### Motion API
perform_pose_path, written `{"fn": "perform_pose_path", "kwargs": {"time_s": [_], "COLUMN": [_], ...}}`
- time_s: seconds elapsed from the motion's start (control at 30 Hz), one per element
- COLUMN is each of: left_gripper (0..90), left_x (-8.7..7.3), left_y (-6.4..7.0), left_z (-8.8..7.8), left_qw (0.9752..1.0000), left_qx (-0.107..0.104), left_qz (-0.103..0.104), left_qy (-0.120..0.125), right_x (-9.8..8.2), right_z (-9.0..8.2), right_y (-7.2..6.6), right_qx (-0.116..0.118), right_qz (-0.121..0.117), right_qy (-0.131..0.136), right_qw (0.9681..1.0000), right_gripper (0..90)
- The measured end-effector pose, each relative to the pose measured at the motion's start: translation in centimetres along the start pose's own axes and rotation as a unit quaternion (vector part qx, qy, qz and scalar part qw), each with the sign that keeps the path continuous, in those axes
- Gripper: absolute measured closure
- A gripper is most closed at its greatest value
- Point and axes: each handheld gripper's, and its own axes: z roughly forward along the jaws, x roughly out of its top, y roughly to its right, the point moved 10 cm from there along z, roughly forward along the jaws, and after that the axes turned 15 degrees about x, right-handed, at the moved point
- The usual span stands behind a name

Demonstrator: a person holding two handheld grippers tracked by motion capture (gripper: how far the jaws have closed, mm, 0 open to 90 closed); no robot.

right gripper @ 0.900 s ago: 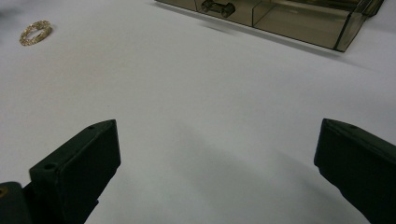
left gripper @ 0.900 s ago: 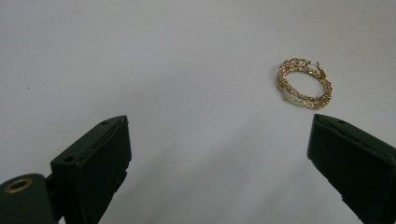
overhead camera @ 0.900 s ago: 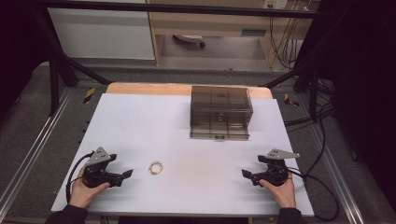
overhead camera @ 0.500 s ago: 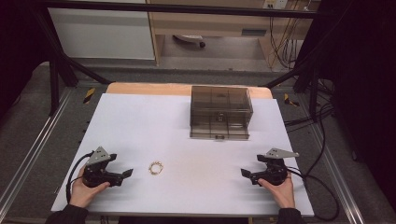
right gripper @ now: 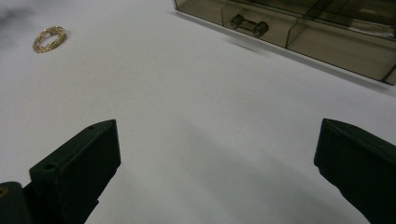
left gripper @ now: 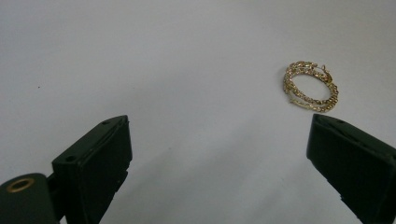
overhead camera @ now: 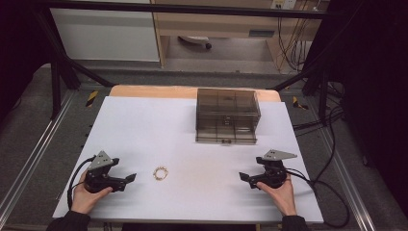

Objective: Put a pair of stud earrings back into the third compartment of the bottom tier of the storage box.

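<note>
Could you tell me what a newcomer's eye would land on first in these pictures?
Probably the small gold hoop earrings, lying alone on the white table just ahead of the open left claw. Next, the smoky transparent drawer box at the far edge, and the open right claw resting opposite.

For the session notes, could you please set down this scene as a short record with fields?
surface: white table
item: gold hoop earrings, lying flat, untouched
container: smoky clear box with a front handle, at the far side
left gripper: open, resting near the earrings, holding nothing
right gripper: open, holding nothing, apart from the box
</note>
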Motion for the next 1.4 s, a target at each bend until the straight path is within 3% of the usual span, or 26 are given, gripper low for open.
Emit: {"fn": "perform_pose_path", "kwargs": {"time_s": [0.33, 0.6, 1.1, 1.4], "left_gripper": [6.6, 6.4, 5.8, 5.6], "left_x": [-0.1, -0.1, -0.3, -0.3], "left_y": [-0.1, -0.3, -0.5, -0.5], "left_z": [0.0, 0.0, 0.1, 0.2], "left_qw": [1.0000, 1.0000, 0.9999, 0.9999], "left_qx": [0.002, 0.005, 0.011, 0.012], "left_qz": [0.000, -0.001, -0.002, -0.002], "left_qy": [-0.001, -0.002, -0.006, -0.008], "right_x": [1.4, 2.8, 6.0, 7.2], "right_z": [1.8, 4.1, 10.8, 14.0], "right_y": [-1.6, -3.0, -6.4, -7.7], "right_qx": [0.011, 0.024, 0.054, 0.063], "right_qz": [-0.012, -0.020, -0.043, -0.052], "right_qy": [-0.004, -0.011, -0.027, -0.043], "right_qw": [0.9999, 0.9995, 0.9972, 0.9958], "right_gripper": [1.2, 1.3, 1.9, 2.3]}}
